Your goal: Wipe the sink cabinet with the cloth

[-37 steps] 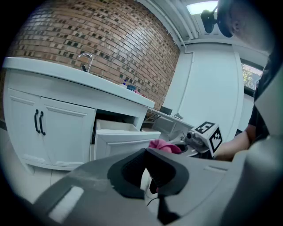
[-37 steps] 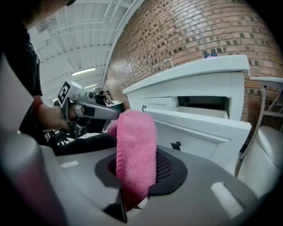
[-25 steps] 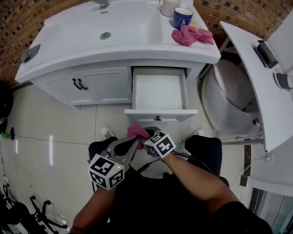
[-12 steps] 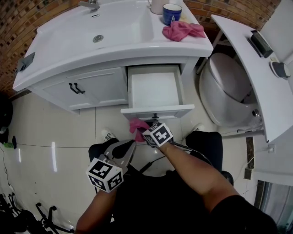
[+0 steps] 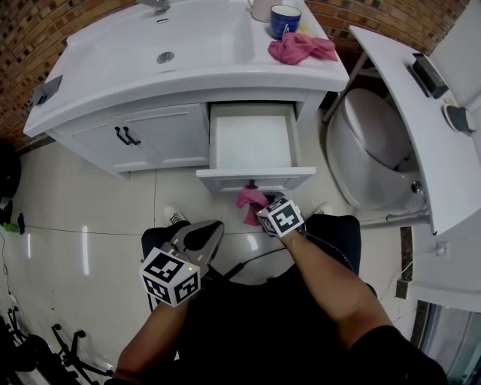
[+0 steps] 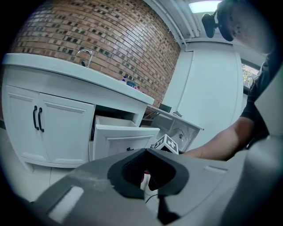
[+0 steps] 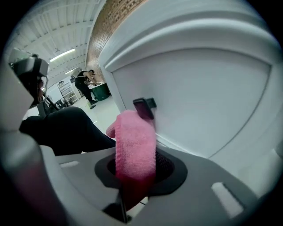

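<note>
**Cloth in the right gripper, at the face of the open drawer**

Head view: the sink cabinet point(image 5: 161, 139) stands ahead of the person, its right-hand drawer point(image 5: 252, 143) pulled out. The right gripper point(image 5: 261, 213) sits just below the drawer's front panel, clamped on a pink cloth point(image 5: 250, 201) that bunches up between the jaws and the panel. The left gripper point(image 5: 213, 227) hangs lower and to the left, well apart from the cabinet, so the right hand is the nearer one. A second pink cloth point(image 5: 301, 46) lies on the countertop beside a blue mug point(image 5: 284, 19).

Left gripper view: the left gripper point(image 6: 146, 194) has its jaws together with nothing between them. The cabinet doors and drawer point(image 6: 124, 137) stand farther ahead.

Right gripper view: the jaws of the right gripper point(image 7: 132, 176) are closed on the cloth point(image 7: 135, 148), which rises as a tall fold. The drawer's front panel point(image 7: 199, 101) fills the frame just behind it, with the dark handle point(image 7: 143, 107) at the cloth's top edge. I cannot tell whether the cloth touches the panel. The panel runs crosswise to the fold, so wiping likely calls for a short push forward, then sideways strokes.
</note>
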Demonstrator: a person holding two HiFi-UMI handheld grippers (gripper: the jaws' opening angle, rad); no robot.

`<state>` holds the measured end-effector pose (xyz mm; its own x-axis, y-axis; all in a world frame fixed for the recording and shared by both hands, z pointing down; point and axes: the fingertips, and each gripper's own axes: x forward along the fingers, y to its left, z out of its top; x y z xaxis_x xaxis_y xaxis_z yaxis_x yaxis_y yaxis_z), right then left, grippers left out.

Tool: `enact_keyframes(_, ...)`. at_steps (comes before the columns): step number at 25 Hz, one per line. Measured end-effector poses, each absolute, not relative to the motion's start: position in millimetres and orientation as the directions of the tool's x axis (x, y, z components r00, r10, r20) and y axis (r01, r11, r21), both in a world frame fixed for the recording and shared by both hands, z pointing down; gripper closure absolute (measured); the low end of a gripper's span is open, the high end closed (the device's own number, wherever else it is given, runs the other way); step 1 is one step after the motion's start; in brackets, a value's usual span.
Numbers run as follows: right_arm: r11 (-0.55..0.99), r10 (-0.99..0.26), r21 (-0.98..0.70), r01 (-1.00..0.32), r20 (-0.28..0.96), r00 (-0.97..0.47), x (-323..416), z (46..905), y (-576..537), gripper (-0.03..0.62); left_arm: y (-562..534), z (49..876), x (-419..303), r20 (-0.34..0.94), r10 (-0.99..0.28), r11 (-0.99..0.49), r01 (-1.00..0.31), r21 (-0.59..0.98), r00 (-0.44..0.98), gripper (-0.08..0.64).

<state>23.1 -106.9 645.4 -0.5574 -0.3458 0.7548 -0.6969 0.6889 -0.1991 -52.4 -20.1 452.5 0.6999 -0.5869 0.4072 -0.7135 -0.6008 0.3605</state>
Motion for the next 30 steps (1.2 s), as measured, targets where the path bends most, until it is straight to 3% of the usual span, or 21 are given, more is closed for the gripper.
enact_keyframes(19, 0.410, -0.489, -0.256, -0.875, 0.748, -0.448, 138.2, 633.5, -120.4, 0.499, -19.2, 449.9, -36.6, 0.409, -0.577, -0.612, -0.706, 0.356, 0.707, 0.555)
enact_keyframes(30, 0.398, -0.532, -0.283, -0.873, 0.704, -0.471, 135.8, 610.2, -113.1, 0.499, -22.4, 446.4, -44.4, 0.393, -0.593, -0.606, -0.711, 0.357, 0.703, 0.555)
